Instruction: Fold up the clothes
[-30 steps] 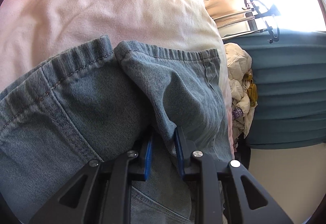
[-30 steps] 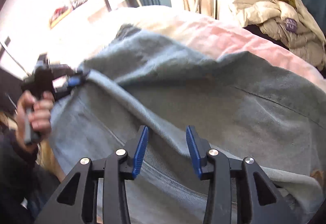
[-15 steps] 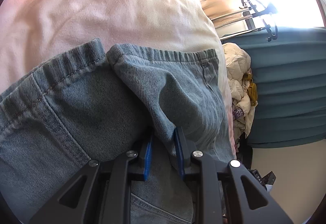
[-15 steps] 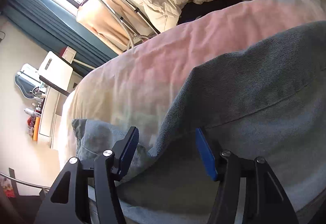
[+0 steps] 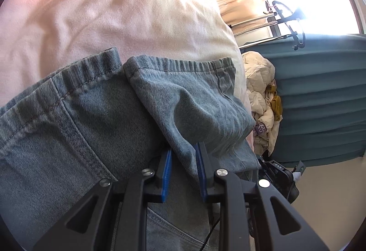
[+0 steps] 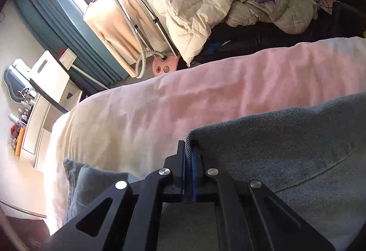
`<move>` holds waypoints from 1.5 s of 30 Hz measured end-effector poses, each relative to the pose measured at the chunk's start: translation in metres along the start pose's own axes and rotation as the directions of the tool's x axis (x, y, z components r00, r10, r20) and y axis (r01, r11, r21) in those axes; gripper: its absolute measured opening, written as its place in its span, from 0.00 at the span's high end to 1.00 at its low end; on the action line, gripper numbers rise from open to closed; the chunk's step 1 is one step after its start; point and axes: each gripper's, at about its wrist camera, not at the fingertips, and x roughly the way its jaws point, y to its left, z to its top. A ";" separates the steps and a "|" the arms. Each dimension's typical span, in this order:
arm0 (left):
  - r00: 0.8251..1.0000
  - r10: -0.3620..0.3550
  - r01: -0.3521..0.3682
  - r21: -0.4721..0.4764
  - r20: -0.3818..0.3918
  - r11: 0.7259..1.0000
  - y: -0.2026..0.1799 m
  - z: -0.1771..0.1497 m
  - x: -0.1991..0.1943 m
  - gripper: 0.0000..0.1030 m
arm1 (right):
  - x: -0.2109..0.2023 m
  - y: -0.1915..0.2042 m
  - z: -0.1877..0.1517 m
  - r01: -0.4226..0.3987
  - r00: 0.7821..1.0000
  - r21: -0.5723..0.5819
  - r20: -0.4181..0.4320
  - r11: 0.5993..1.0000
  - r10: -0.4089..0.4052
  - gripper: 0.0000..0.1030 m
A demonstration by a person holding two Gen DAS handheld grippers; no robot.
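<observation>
The faded blue denim jeans (image 5: 96, 127) lie spread on a bed with a pale pink, wrinkled cover (image 5: 103, 13), their hemmed edges pointing toward the far side of the bed in the left wrist view. The left tool (image 5: 183, 159) stands at a narrow gap, its blue-padded fingers (image 5: 166, 171) pinched on a raised fold of the denim that rises between them. To the right of the bed a heap of cream quilted jackets (image 5: 260, 100) sits against teal curtains (image 5: 320, 102), with a bright window (image 5: 308, 4) above.

In the right wrist view, a white cabinet (image 6: 49, 77) stands at the far left, then a garment steamer with a pink base (image 6: 164, 67) beside the curtains. The right tool (image 6: 188, 159) is clamped tight on the folded edge of the jeans, the denim rim squeezed between its pads, with the rest of the fabric spreading off to the right over the pink cover. The cream jackets lie piled beyond the bed at the upper right.
</observation>
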 end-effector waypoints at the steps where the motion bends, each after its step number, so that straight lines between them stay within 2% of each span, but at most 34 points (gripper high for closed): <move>1: 1.000 -0.004 0.004 0.005 -0.007 1.000 0.000 0.000 0.001 0.80 | 0.011 -0.003 -0.002 0.010 1.000 -0.007 -0.022 1.000 -0.011 0.97; 4: 1.000 0.002 -0.001 0.027 -0.020 1.000 -0.001 -0.001 0.007 0.80 | 0.034 -0.013 -0.011 0.013 0.998 -0.009 -0.066 1.000 -0.014 0.91; 5: 1.000 0.008 -0.007 0.030 -0.023 1.000 -0.002 -0.001 0.011 0.80 | 0.035 -0.015 -0.013 -0.012 0.998 -0.005 -0.056 1.000 0.011 0.88; 7: 0.999 0.019 -0.018 0.037 -0.028 0.999 -0.003 -0.001 0.016 0.80 | 0.030 -0.018 -0.015 -0.078 0.996 -0.002 -0.038 0.997 0.078 0.72; 8: 0.999 0.023 -0.022 0.043 -0.030 0.999 -0.003 0.000 0.018 0.80 | 0.026 -0.018 -0.016 -0.107 0.994 -0.009 -0.033 0.994 0.107 0.68; 10: 0.999 0.028 -0.026 0.052 -0.033 0.998 -0.003 0.002 0.021 0.80 | 0.010 -0.019 -0.023 -0.127 0.992 -0.039 -0.027 0.991 0.126 0.57; 15: 0.999 -0.007 0.008 0.026 -0.051 1.000 0.000 0.009 0.025 0.80 | -0.059 -0.038 -0.068 -0.163 0.986 -0.113 0.009 0.980 0.165 0.51; 18: 0.996 -0.056 0.055 -0.014 -0.074 0.998 0.007 0.014 0.029 0.80 | -0.103 -0.064 -0.113 -0.172 0.985 -0.124 0.005 0.977 0.174 0.50; 21: 0.993 -0.085 0.080 -0.052 -0.085 0.995 0.013 0.016 0.032 0.80 | -0.141 -0.092 -0.157 -0.138 0.990 -0.149 0.001 0.979 0.140 0.50; 25: 0.993 -0.101 0.098 -0.060 -0.052 0.993 0.017 0.014 0.030 0.80 | -0.180 -0.131 -0.201 -0.074 0.997 -0.150 0.008 0.986 0.076 0.50; 27: 0.996 -0.091 0.090 -0.031 -0.026 0.995 0.014 0.016 0.030 0.80 | -0.195 -0.145 -0.214 -0.031 0.999 -0.134 0.033 0.990 0.035 0.50; 29: 0.996 -0.084 0.084 0.022 0.002 0.996 0.008 0.022 0.031 0.80 | -0.202 -0.153 -0.219 -0.036 0.997 -0.115 0.064 0.993 0.044 0.50; 33: 0.998 -0.057 0.052 0.148 0.029 0.988 -0.002 0.039 0.039 0.80 | -0.189 -0.154 -0.217 -0.035 0.995 -0.105 0.090 0.994 0.045 0.49; 35: 0.998 -0.063 0.058 0.157 0.030 0.986 0.000 0.046 0.045 0.80 | -0.179 -0.149 -0.216 -0.059 0.994 -0.116 0.080 0.991 0.068 0.49; 37: 0.996 -0.078 0.072 0.142 0.035 0.987 0.002 0.052 0.049 0.80 | -0.172 -0.143 -0.216 -0.054 0.995 -0.137 0.071 0.989 0.064 0.49; 40: 0.995 -0.085 0.074 0.170 0.058 0.983 -0.006 0.057 0.049 0.80 | -0.162 -0.132 -0.215 -0.045 0.997 -0.169 0.058 0.985 0.055 0.49; 43: 0.990 -0.096 0.071 0.220 0.105 0.973 -0.016 0.059 0.039 0.92 | -0.162 -0.133 -0.218 -0.027 0.998 -0.171 0.059 0.985 0.038 0.49; 45: 0.983 -0.117 0.082 0.228 0.142 0.970 -0.020 0.058 0.027 0.94 | -0.163 -0.138 -0.218 -0.016 0.998 -0.153 0.064 0.988 0.026 0.49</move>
